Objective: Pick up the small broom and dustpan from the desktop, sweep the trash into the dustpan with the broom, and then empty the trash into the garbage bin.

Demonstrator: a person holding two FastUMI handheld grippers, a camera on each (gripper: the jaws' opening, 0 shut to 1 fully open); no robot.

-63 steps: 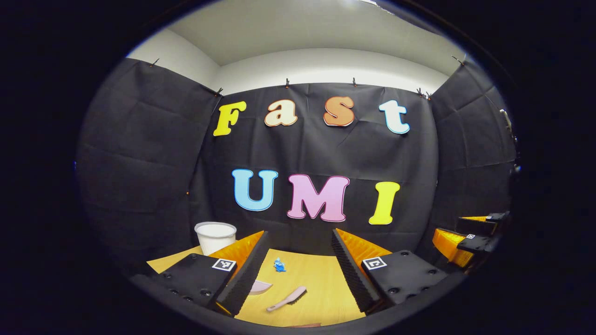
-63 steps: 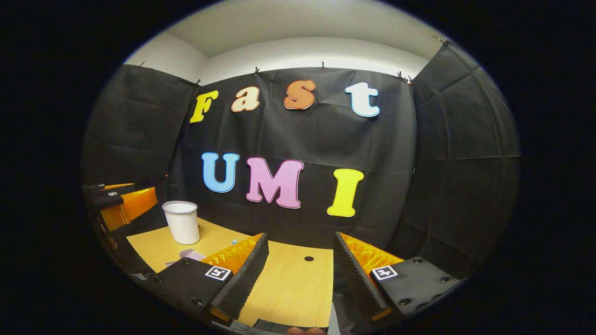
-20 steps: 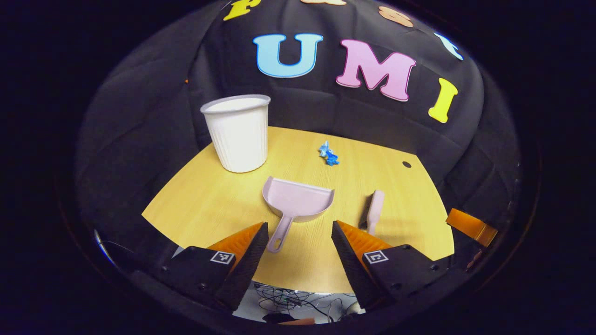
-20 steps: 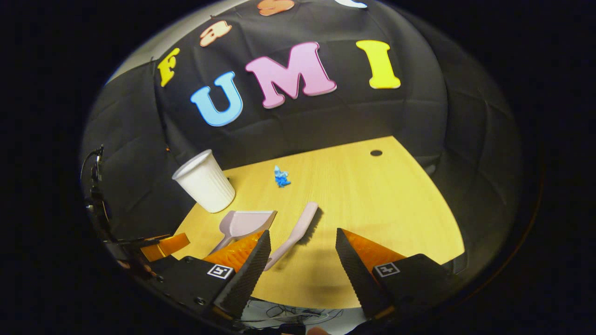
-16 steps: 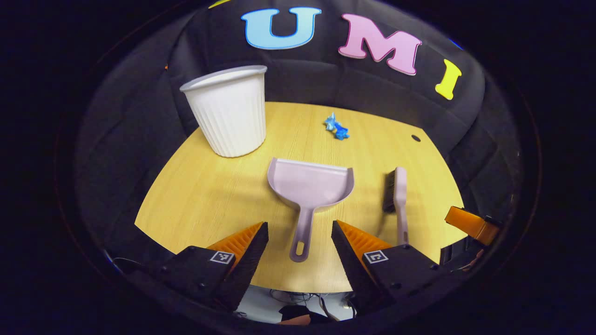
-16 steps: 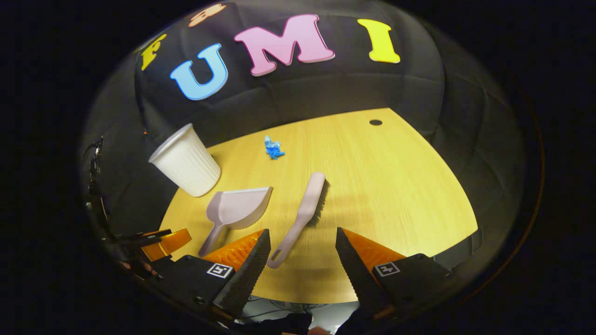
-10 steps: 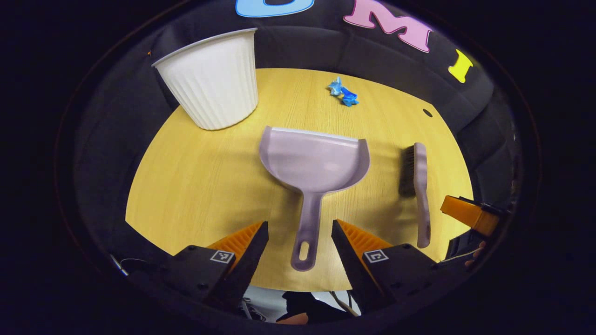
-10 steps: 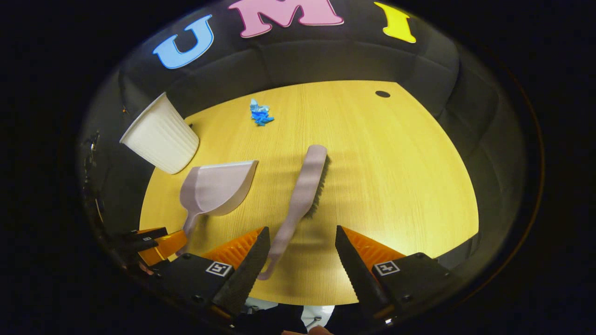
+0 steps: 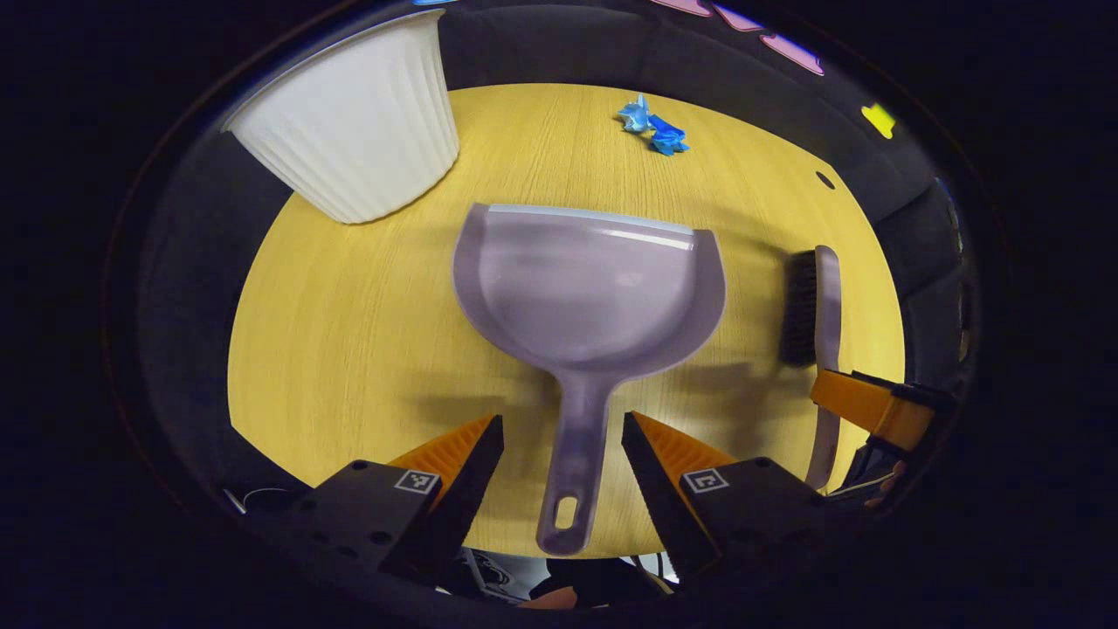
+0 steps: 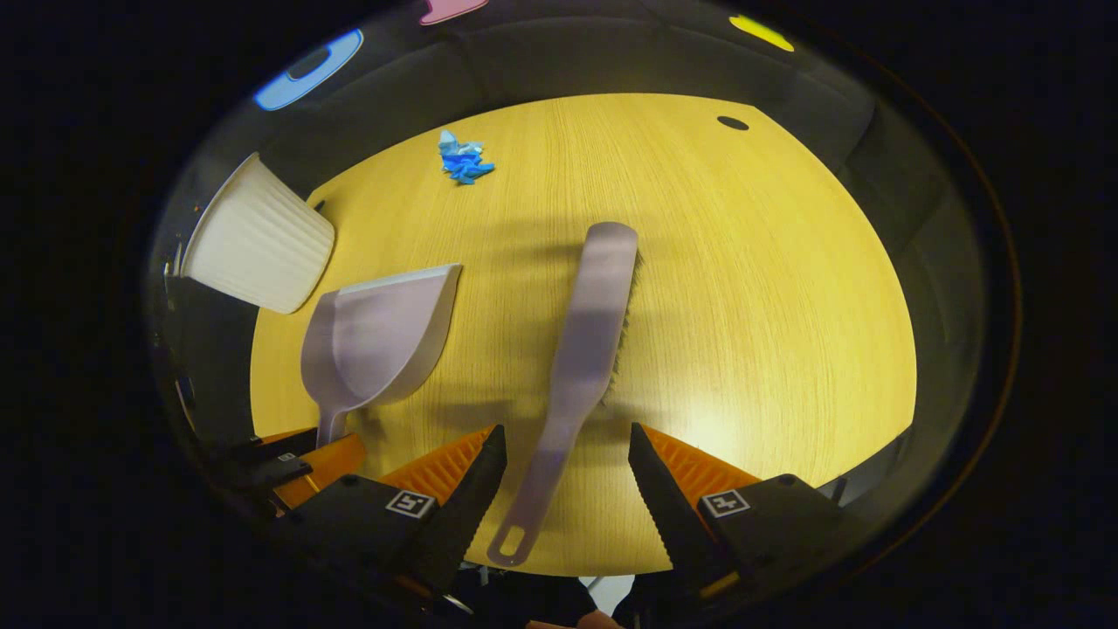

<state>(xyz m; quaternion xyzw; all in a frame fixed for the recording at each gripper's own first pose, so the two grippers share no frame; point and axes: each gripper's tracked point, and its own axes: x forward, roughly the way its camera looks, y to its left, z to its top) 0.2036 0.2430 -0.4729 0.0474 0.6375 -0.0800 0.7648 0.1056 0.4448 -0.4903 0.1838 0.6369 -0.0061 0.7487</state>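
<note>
A pale lilac dustpan [image 9: 587,293] lies flat on the wooden desk [image 9: 349,332], its handle pointing back between the fingers of my open left gripper [image 9: 559,428], which straddles the handle without touching it. The matching small broom [image 10: 587,336] lies to its right, bristles facing right; its handle runs between the fingers of my open right gripper [image 10: 563,437]. In the left gripper view the broom [image 9: 817,306] lies at the right with the right gripper [image 9: 873,411] over its handle. The dustpan [image 10: 380,336] and the left gripper [image 10: 306,463] appear at the lower left of the right gripper view. Crumpled blue trash [image 9: 653,127] [image 10: 463,157] lies at the far side.
A white ribbed garbage bin [image 9: 349,122] [image 10: 253,249] stands upright at the far left of the desk. A small dark hole [image 10: 732,123] sits near the far right corner. Black cloth walls surround the desk. Open wood lies right of the broom.
Both grippers have tilted down and come in low over the desk; the dustpan handle now lies between the left fingers and the broom handle between the right fingers. Nothing on the desk moved.
</note>
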